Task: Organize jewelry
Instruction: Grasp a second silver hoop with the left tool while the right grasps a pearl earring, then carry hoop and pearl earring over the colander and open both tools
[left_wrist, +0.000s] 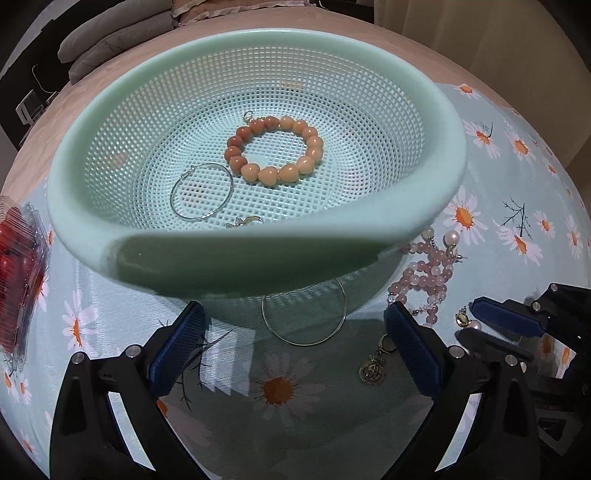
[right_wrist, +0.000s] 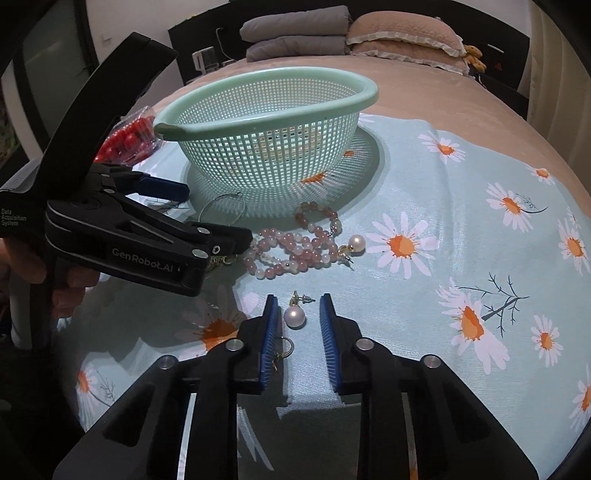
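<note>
A mint mesh basket (left_wrist: 255, 258) holds an orange bead bracelet (left_wrist: 273, 149), a silver hoop (left_wrist: 201, 192) and a small gold earring (left_wrist: 245, 220). My left gripper (left_wrist: 295, 350) is open, and a second silver hoop (left_wrist: 304, 321) lies on the cloth between its fingers, partly under the basket. My right gripper (right_wrist: 299, 297) straddles a pearl earring (right_wrist: 294, 315) on the cloth, with a gap showing on each side of the pearl. Pink bead strands (right_wrist: 295, 247) and another pearl earring (right_wrist: 357, 243) lie past it. A gold pendant earring (left_wrist: 373, 369) sits by the left gripper's right finger.
A clear box of red pieces (right_wrist: 129, 136) stands left of the basket (right_wrist: 266, 110). A small gold ring (right_wrist: 286, 347) lies under the right gripper's left finger. The daisy-print cloth (right_wrist: 480, 221) covers a bed, with folded blankets (right_wrist: 295, 33) and a pillow (right_wrist: 402, 37) behind.
</note>
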